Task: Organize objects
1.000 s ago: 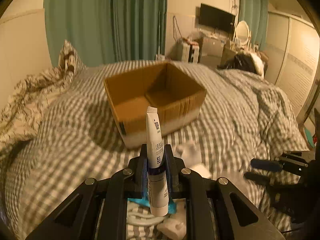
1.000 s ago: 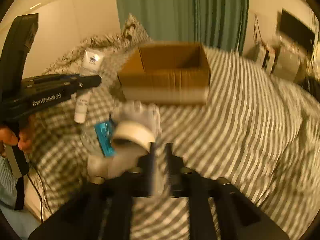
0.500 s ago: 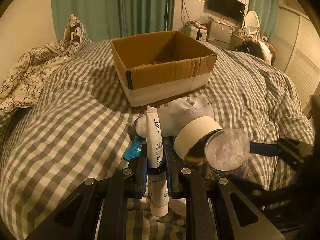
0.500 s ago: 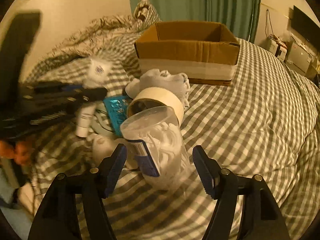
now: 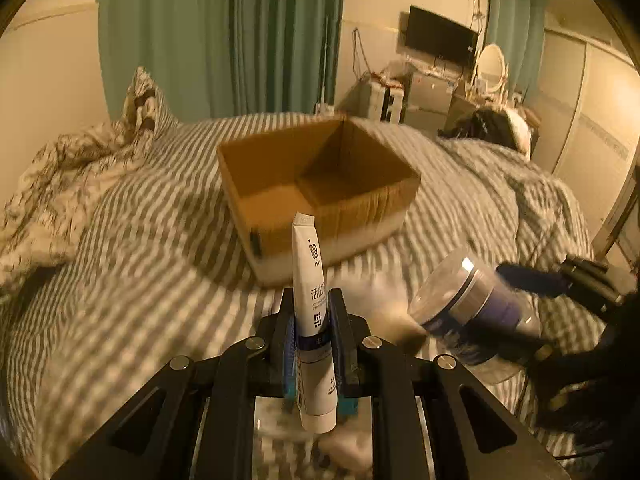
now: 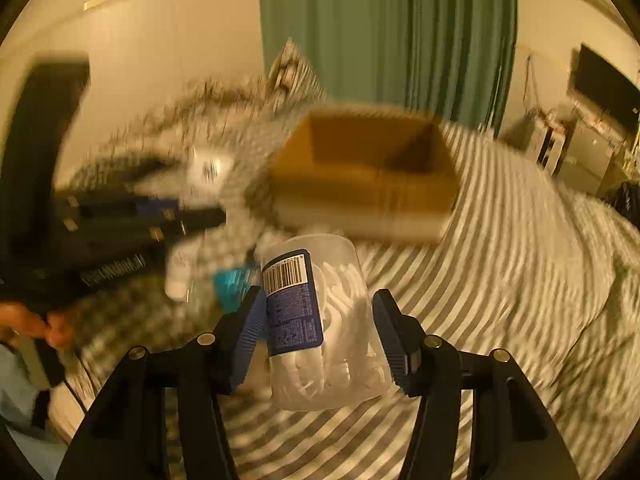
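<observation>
Left tool (image 5: pixel 313 344) is clamped on an upright tube (image 5: pixel 311 312). Right tool (image 6: pixel 319 334) has just been closing and the jar (image 6: pixel 320 320) is gripped between its pads, lifted above the bed (image 6: pixel 500 264). Beyond, at 12 o'clock of both tools, an open box (image 5: pixel 320 184) is seen on the bed. Farther at 12, green curtains (image 5: pixel 248 36) are hung.

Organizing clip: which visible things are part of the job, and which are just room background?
In play: white tube clamped in left gripper; clear jar between the jaws of right gripper; open cardboard box.

Background: checked duvet, green curtains, wall TV, round mirror.
</observation>
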Available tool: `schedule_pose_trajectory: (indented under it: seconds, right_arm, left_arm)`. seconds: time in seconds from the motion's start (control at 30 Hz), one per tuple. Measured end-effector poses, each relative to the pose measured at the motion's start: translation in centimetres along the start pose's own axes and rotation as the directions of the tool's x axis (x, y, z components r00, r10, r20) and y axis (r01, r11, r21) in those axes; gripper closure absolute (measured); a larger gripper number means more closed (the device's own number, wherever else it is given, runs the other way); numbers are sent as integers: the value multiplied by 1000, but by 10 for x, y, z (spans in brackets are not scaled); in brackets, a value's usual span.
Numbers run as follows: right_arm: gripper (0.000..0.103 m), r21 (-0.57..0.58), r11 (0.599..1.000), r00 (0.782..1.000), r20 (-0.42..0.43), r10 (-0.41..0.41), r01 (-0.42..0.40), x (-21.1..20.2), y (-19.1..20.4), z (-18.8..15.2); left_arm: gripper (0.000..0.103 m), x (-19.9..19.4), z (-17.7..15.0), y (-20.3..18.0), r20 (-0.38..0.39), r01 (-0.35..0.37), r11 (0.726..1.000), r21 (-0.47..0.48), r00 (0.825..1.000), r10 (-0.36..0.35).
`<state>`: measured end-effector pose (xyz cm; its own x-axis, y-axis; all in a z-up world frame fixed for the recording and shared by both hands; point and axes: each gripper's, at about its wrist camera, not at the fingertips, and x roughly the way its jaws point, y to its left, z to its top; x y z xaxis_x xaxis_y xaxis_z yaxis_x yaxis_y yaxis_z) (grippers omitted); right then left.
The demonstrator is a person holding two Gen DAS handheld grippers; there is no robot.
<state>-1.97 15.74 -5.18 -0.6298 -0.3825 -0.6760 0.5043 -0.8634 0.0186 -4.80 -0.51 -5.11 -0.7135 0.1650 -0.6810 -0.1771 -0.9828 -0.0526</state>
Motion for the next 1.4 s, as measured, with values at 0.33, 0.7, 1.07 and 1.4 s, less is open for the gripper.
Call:
schedule_pose_trajectory:
  seconds: [0.33, 0.7, 1.07, 1.4]
  right_arm:
    - [87, -14, 998, 991, 118, -63, 65, 14, -53, 118]
    - [83, 68, 996, 997, 29, -65, 63, 90, -100, 121]
    - [47, 68, 992, 992, 66, -110, 106, 45, -103, 96]
    - [32, 2, 987, 984, 83, -158, 158, -27, -60, 50]
  left_arm:
    - [88, 46, 99, -1, 81, -9, 1000, 16, 997, 8]
    - [85, 151, 100, 5, -71, -12, 1000, 24, 997, 13]
    - [24, 104, 100, 2, -18, -43, 999, -26, 999, 43]
    - [23, 31, 40, -5, -20, -133, 991, -9, 991, 133]
